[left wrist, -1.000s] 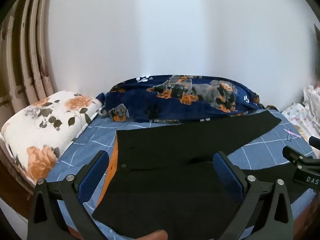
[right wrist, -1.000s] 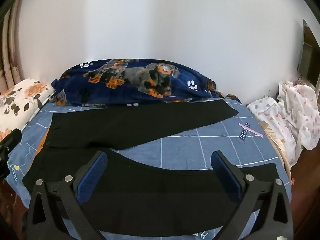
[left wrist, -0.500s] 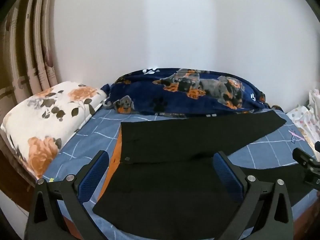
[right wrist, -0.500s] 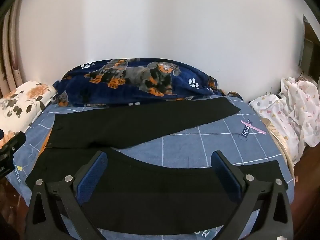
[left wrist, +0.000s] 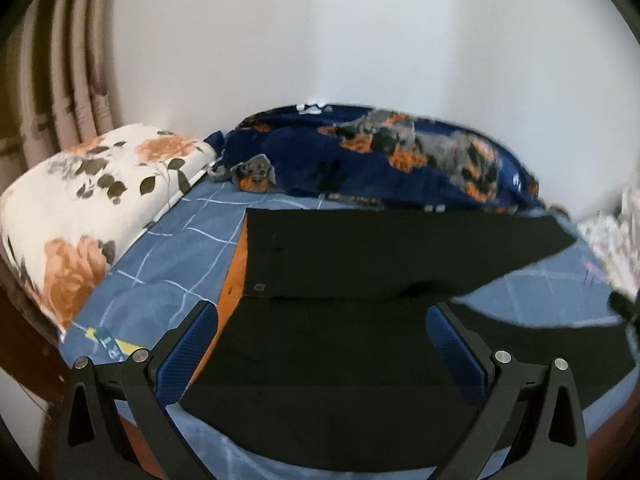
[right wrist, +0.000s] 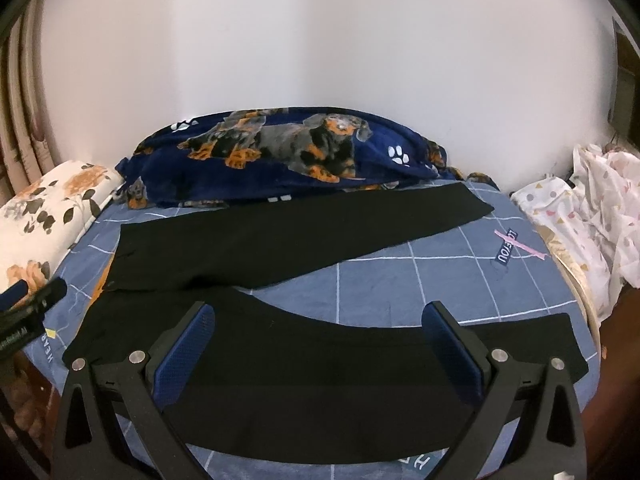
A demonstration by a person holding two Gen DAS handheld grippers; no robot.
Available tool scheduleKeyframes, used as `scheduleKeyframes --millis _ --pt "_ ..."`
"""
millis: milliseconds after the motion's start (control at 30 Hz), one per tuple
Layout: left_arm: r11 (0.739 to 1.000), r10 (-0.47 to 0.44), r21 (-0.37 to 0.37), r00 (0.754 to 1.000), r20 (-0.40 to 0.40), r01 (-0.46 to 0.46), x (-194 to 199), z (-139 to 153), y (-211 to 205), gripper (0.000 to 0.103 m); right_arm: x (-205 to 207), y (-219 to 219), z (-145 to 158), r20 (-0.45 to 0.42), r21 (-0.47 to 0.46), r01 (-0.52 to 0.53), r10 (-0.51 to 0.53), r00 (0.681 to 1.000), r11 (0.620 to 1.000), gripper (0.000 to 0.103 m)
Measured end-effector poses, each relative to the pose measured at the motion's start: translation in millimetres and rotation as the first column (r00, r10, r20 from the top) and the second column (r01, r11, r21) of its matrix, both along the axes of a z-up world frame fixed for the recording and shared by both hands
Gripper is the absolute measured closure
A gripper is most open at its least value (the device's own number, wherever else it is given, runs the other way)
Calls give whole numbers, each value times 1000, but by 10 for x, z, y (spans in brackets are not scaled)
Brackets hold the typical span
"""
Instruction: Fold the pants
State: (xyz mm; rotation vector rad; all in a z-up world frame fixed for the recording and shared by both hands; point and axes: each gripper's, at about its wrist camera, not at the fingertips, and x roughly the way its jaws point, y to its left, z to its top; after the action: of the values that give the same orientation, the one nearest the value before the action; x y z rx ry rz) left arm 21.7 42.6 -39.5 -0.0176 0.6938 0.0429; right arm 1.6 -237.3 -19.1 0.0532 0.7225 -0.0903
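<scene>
The black pants [right wrist: 304, 240] lie flat on the blue bedsheet [right wrist: 420, 280], legs splayed, unfolded. Both claws — left gripper [left wrist: 320, 344], right gripper [right wrist: 320, 344] — hover spread wide, empty. Next, probably — grip the near leg, carry it over the far one.

Your left view is motion-blurred at its right side: the pants [left wrist: 360, 344] leg end and the white cloth [left wrist: 612, 236] there lack detail. Your gripper frames cover the pants' near edge in both views. The sheet [right wrist: 400, 280] lettering is partly illegible.
</scene>
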Motion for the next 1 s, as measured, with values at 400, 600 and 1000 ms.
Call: scheduleKeyframes --millis 400,600,1000 --pt "996 -34 -81 999 4 35 437 -241 557 1 152 -2 -132 -35 25 -10 11 999 1000 0" --pt "999 -28 -48 998 -53 25 789 -348 727 1 272 17 -214 -60 14 -15 16 998 1000 0" --pt "993 -85 -87 987 -135 73 2047 -731 1432 8 511 -15 -504 -121 27 -22 25 992 999 0"
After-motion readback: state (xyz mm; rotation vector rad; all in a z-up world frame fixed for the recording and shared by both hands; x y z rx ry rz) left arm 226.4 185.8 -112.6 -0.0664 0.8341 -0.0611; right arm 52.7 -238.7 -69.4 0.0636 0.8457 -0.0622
